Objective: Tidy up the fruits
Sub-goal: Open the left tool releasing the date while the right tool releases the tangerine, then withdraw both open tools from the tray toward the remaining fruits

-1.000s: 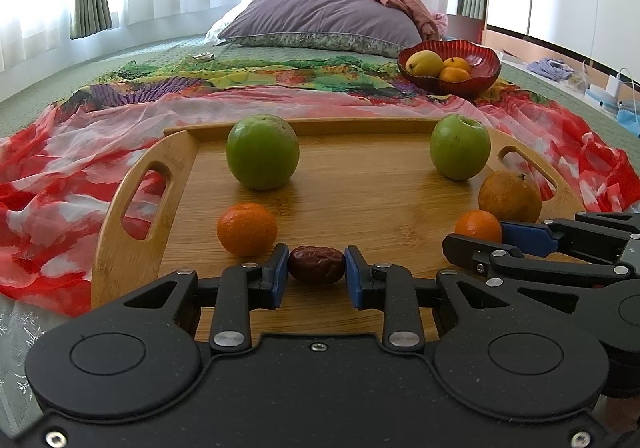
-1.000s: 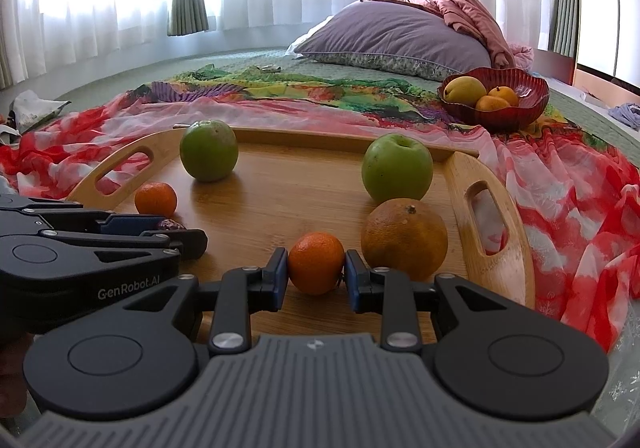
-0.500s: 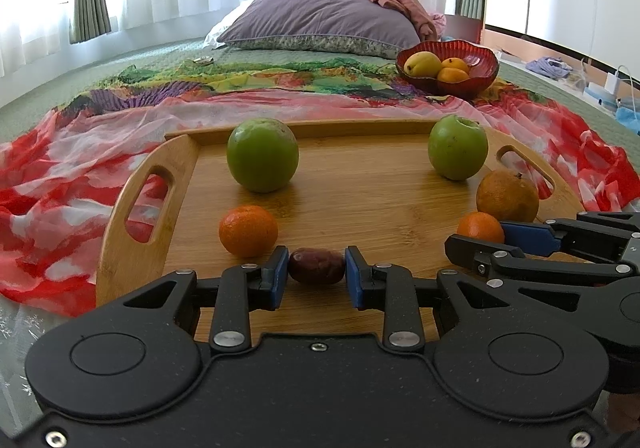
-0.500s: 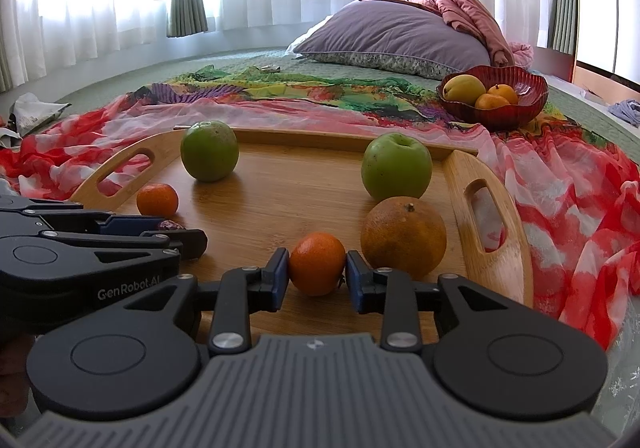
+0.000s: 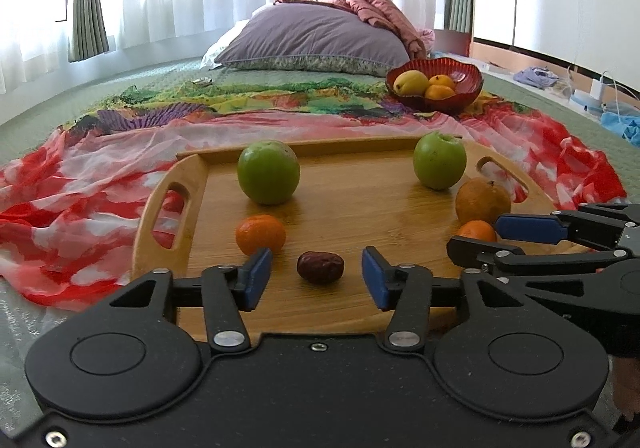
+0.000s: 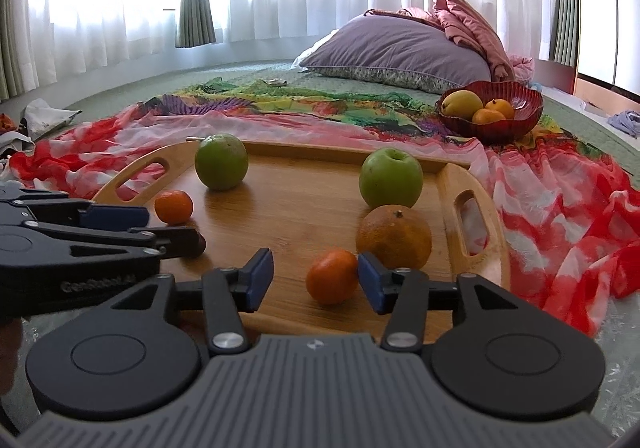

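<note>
A wooden tray (image 5: 360,204) holds two green apples (image 5: 268,172) (image 5: 439,160), a brownish orange (image 5: 483,200), two small tangerines (image 5: 260,234) (image 5: 477,230) and a dark red date (image 5: 320,267). My left gripper (image 5: 316,280) is open, and the date lies on the tray between its fingers. My right gripper (image 6: 316,278) is open around the right tangerine (image 6: 332,277), which rests on the tray (image 6: 304,208) close to the right finger. The right gripper also shows in the left wrist view (image 5: 520,240).
A red bowl (image 5: 436,84) with a yellow fruit and tangerines sits at the back right on a colourful scarf (image 5: 100,184). A purple pillow (image 5: 312,40) lies behind. The left gripper (image 6: 80,240) shows at the left of the right wrist view.
Both grippers have opened: the left let go of the date, the right let go of the tangerine. Both fruits now rest on the tray.
</note>
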A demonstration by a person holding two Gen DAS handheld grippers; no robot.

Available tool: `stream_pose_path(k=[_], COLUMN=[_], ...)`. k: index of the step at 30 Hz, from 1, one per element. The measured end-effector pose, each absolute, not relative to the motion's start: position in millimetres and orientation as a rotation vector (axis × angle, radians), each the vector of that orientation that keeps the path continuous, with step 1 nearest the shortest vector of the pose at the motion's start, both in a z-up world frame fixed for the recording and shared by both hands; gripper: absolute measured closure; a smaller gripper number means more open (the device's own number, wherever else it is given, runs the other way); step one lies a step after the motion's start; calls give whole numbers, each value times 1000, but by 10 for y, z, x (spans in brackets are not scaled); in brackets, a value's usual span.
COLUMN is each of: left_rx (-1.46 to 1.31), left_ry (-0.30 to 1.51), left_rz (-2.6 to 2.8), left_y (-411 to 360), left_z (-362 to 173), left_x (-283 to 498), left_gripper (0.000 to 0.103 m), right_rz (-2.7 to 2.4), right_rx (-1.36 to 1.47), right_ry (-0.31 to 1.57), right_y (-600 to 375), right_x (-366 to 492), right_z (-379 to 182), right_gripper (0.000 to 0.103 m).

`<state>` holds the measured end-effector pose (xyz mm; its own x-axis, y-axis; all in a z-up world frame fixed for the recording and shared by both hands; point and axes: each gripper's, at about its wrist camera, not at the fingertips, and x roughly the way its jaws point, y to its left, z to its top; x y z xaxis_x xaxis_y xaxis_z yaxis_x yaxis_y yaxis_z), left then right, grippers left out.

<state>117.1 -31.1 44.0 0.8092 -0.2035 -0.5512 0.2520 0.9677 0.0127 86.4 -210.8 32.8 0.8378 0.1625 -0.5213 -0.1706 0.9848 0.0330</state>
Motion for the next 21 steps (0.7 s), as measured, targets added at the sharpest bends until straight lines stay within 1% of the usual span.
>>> stream_pose_path(k=[5,10,15,19,21], left_rx=[96,99,100,109,110], left_ry=[566,558,563,570,581], left_rz=[-252,-259,-273,-275,-277], left_y=[-268,-224,-173,-130,-114], left_z=[494,519,521,501,477], left_x=[1013,840,675,571,537], left_gripper=[46,34,29,25,25], right_rz=[179,188,216,263,283], right_rx=[-21,-40,-48,-40,-39], right_ry=[532,510,497,488,486], right_y=[-2155,-2184,-2194,-2203,-2209], right_x=[731,586,426,295,230], right_z=[388,441,466,471,463], right_gripper=[34,30,25,18,16])
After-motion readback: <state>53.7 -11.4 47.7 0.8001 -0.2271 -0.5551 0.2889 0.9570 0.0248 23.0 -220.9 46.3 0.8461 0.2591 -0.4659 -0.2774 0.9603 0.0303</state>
